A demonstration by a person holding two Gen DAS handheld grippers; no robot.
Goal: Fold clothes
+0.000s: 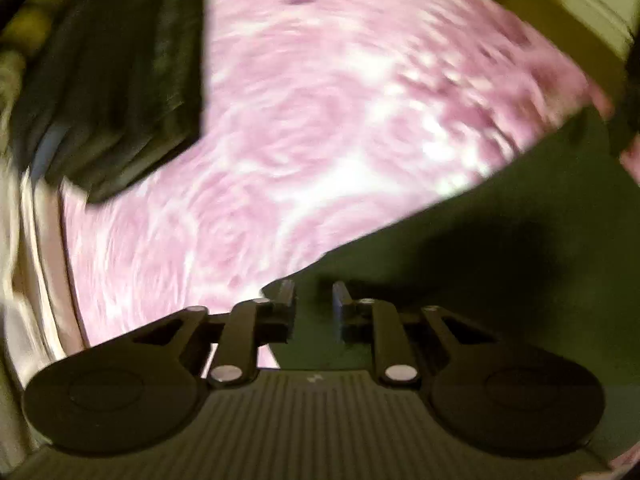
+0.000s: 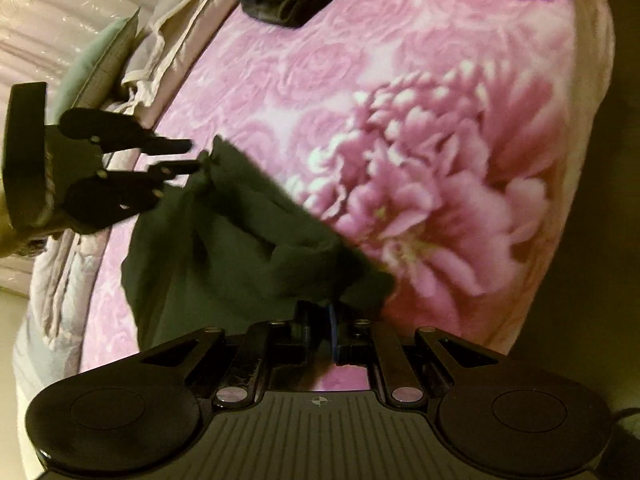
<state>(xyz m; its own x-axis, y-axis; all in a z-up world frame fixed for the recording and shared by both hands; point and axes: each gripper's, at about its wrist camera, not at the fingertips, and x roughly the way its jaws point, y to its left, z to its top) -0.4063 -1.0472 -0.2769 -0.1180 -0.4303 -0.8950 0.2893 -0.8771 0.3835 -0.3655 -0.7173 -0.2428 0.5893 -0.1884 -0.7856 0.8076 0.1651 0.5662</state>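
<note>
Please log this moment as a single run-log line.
stage: folding | right gripper: shut on dark green garment | left gripper: open | surface: pink floral bedspread

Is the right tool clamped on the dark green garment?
Yes: in the right wrist view the right tool has its jaws nearly together with a bunch of the dark green garment pinched between them above the pink bedspread.

The left gripper (image 1: 314, 300) points down at a bed, its jaws a little apart with a gap between them. Dark green cloth (image 1: 480, 248) lies under and ahead of the fingers, spreading right; whether it is pinched cannot be told. Beyond is a blurred pink floral bedspread (image 1: 312, 120). A stack of dark clothes (image 1: 108, 80) sits far left on it.
</note>
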